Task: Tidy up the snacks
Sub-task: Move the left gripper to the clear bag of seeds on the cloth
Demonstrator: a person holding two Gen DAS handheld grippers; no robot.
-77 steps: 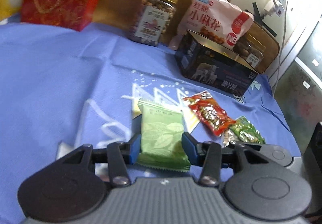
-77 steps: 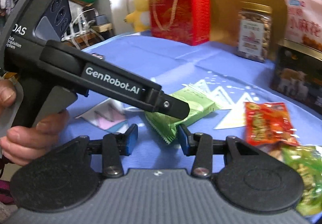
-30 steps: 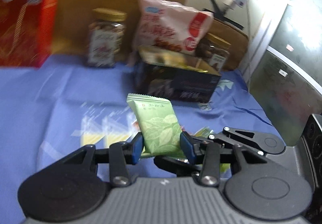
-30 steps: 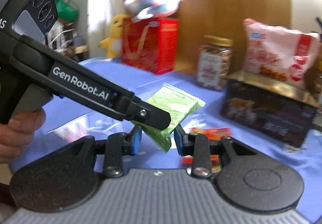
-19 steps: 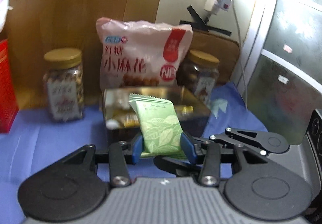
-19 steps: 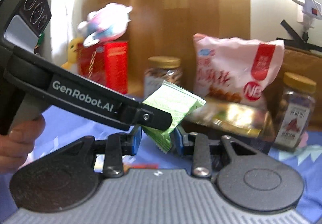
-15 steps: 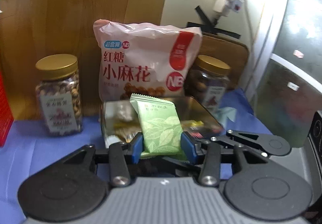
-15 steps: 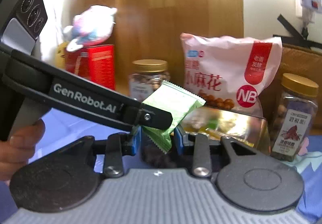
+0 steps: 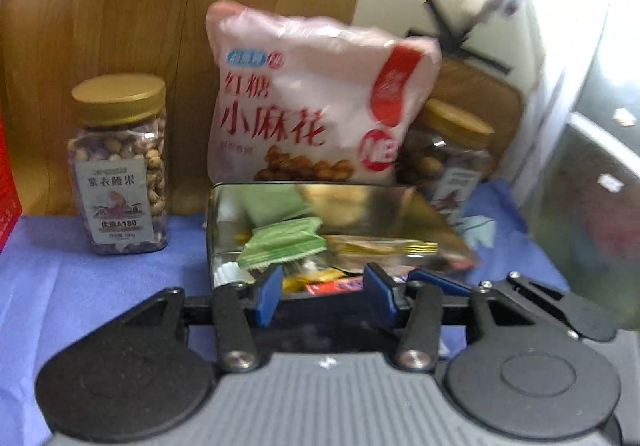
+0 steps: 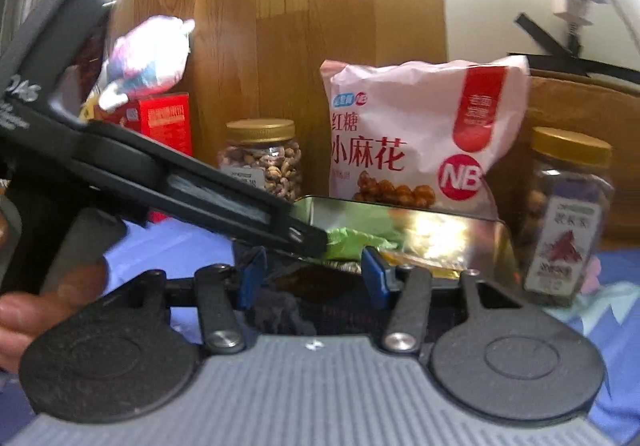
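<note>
Our left tongs (image 9: pixel 320 292) and right tongs (image 10: pixel 310 280) are opening with nothing between them. We see the green snack pack (image 9: pixel 282 242) lying in the shiny tin (image 9: pixel 212 230). Behind stand a pink bag (image 9: pixel 304 97) and two nut jars (image 9: pixel 120 165), on the blue tabletop (image 9: pixel 80 286).

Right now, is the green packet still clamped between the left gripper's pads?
No. The green packet lies inside the open tin, and the left gripper's opening jaws are clear of it.

Blue cloth (image 9: pixel 60 286), tin (image 9: pixel 214 230), two nut jars (image 9: pixel 120 165), pink bag (image 9: pixel 312 93)
</note>
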